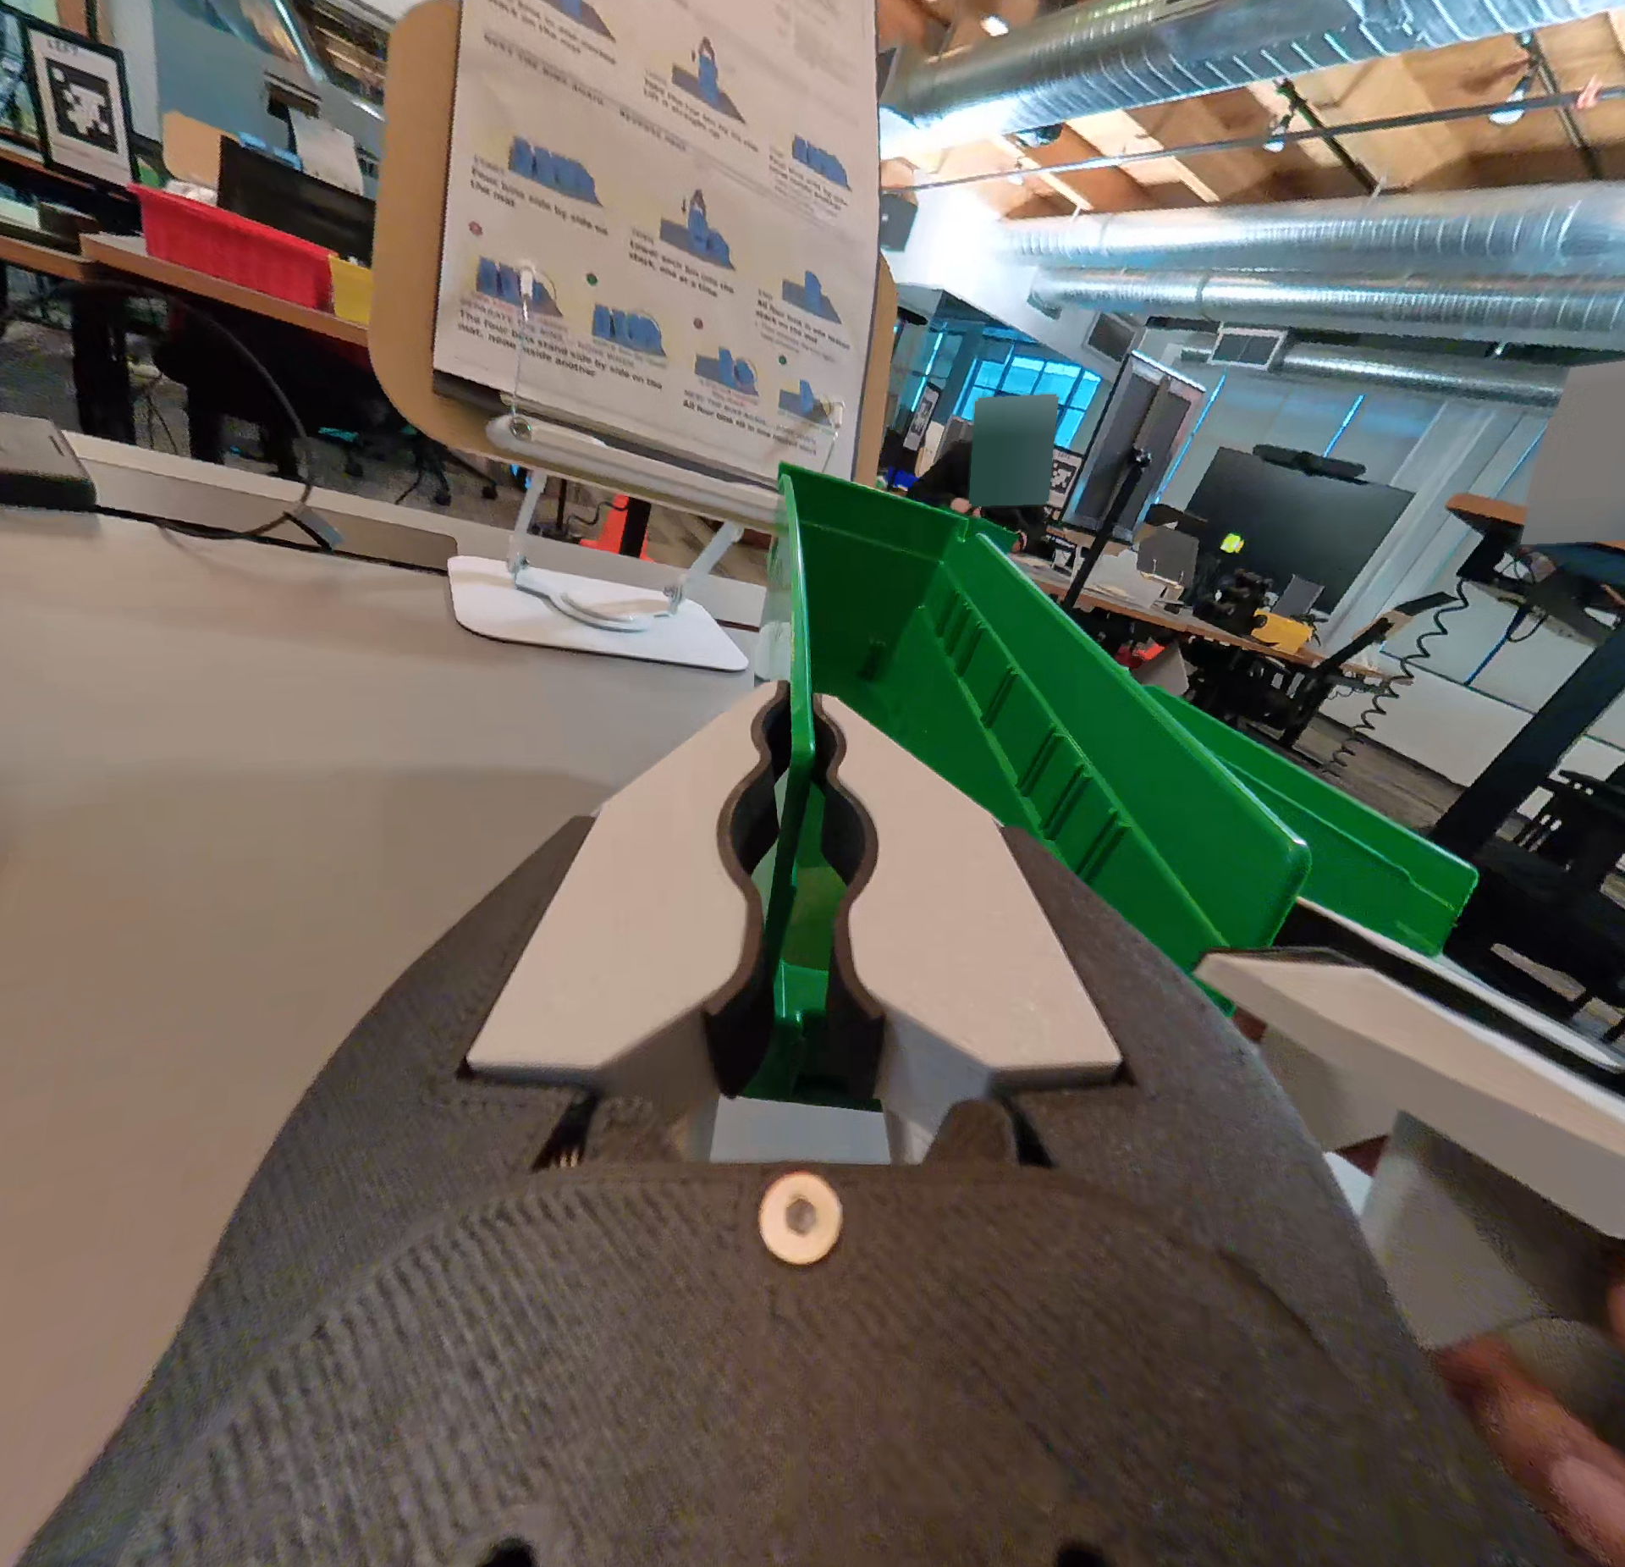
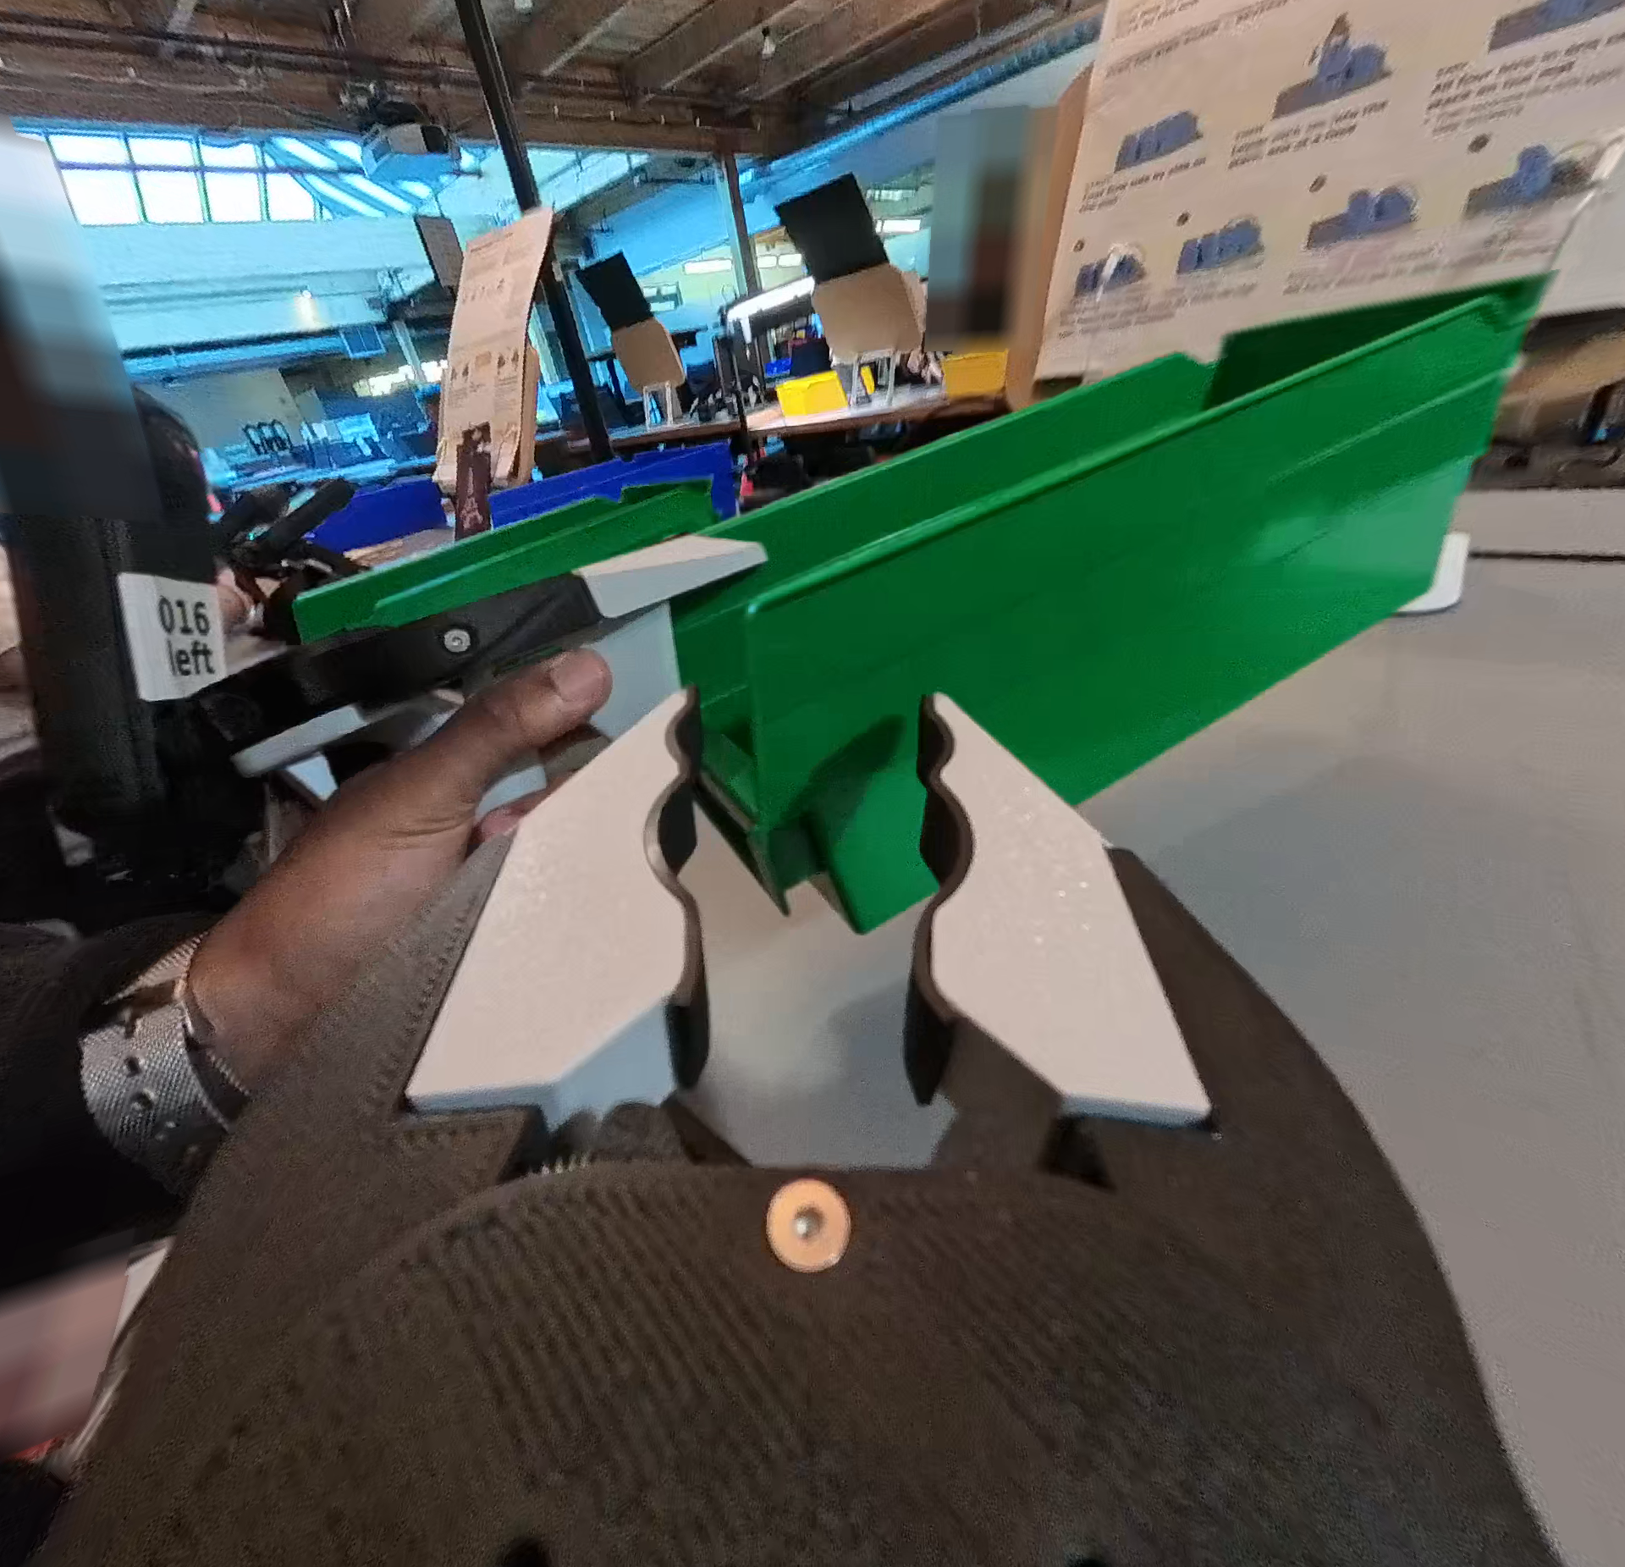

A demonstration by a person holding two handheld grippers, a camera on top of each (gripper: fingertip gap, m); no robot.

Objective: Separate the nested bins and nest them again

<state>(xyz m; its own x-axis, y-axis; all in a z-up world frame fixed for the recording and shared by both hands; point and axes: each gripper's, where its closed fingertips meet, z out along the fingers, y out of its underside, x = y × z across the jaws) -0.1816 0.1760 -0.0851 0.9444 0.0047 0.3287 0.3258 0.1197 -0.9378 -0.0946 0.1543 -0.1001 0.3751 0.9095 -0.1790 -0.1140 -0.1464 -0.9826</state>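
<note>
The left gripper [image 1: 796, 716] pinches a wall of the long, narrow green plastic bins [image 2: 1099, 575], lifted and tilted ahead; the right gripper [image 2: 809, 716] gapes around their near corner — best clamp there before pulling apart.

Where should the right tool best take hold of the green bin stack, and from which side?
Probably the short end wall of the green bin stack, coming from the near end along its length. That end sticks out thin between the open fingers of the right tool, and the left tool clamps one long wall.
</note>
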